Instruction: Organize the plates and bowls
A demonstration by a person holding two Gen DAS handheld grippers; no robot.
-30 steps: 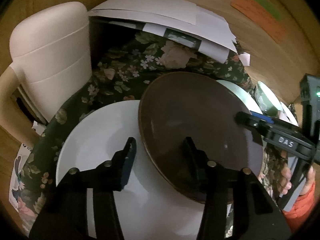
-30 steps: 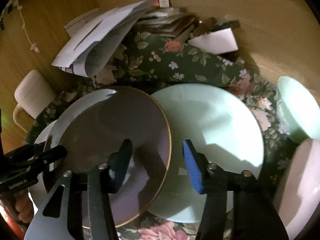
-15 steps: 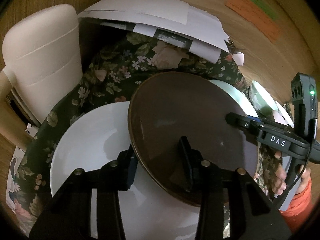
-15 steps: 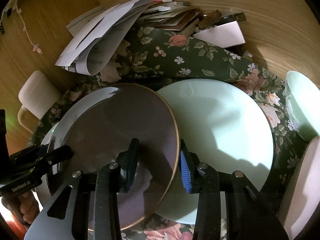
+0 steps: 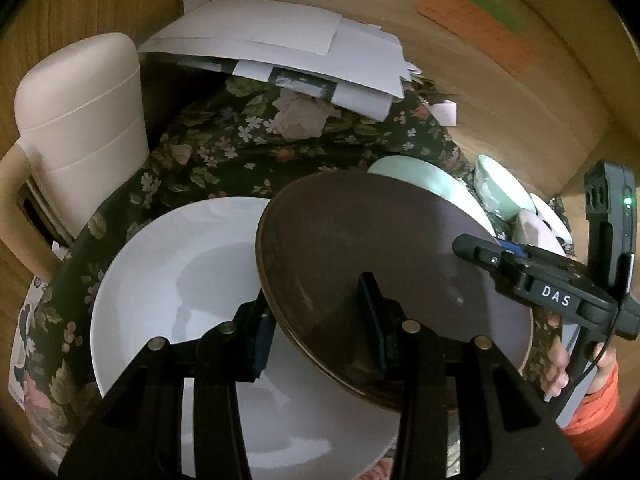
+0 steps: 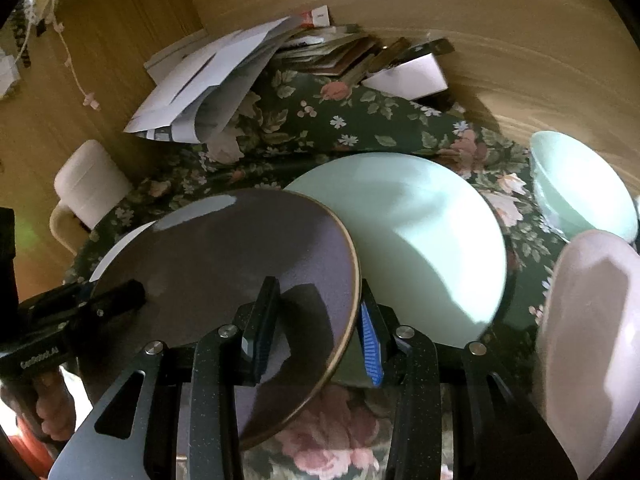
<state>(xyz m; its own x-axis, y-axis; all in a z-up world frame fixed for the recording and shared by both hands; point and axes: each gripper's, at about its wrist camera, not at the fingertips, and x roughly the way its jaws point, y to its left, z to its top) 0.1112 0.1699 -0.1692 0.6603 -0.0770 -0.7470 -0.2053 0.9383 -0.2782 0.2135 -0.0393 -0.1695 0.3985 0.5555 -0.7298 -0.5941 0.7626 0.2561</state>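
Observation:
A brown plate is held between both grippers, lifted and tilted above the table. My left gripper is shut on its near-left rim. My right gripper is shut on its opposite rim; it also shows in the left wrist view. The brown plate also shows in the right wrist view. A white plate lies partly under it on the left. A pale green plate lies to the right. A green bowl and a pink bowl stand at the far right.
A floral tablecloth covers the table. A stack of papers lies at the back. A cream jug stands at the left. A wooden wall runs close behind. Books and cards lie at the back right.
Both grippers closed from open onto the brown plate's opposite rims. The plate has risen off the white and green plates and tilted.

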